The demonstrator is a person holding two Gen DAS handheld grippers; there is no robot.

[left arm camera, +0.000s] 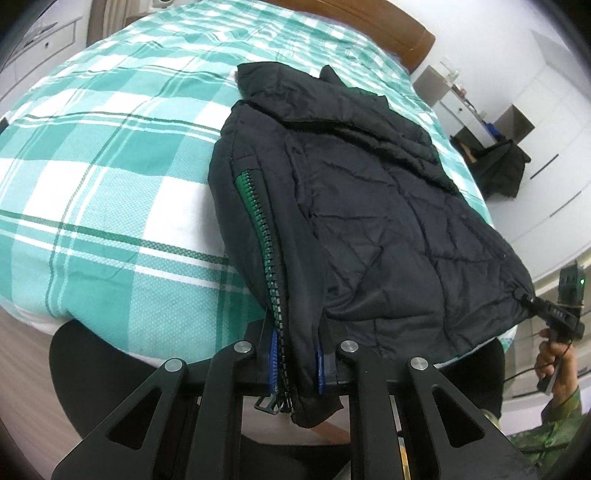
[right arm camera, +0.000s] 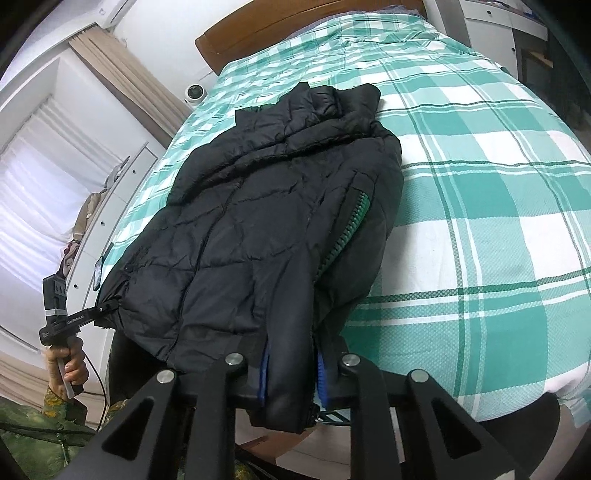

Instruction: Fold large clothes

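Note:
A black quilted jacket (left arm camera: 369,192) with a green zipper (left arm camera: 255,206) lies lengthwise on the bed, hood at the far end; it also shows in the right wrist view (right arm camera: 258,221). My left gripper (left arm camera: 295,365) is shut on the jacket's hem corner by the zipper at the bed's near edge. My right gripper (right arm camera: 291,373) is shut on the hem's other corner. Each gripper appears in the other's view: the right one at the far right (left arm camera: 554,314), the left one at the far left (right arm camera: 85,317), both pinching the hem.
The bed (left arm camera: 92,184) has a teal and white checked cover and a wooden headboard (right arm camera: 258,33). A white cabinet (left arm camera: 465,107) and a dark garment on a chair (left arm camera: 498,166) stand beside the bed. Drawers and a curtained window (right arm camera: 55,184) are on the other side.

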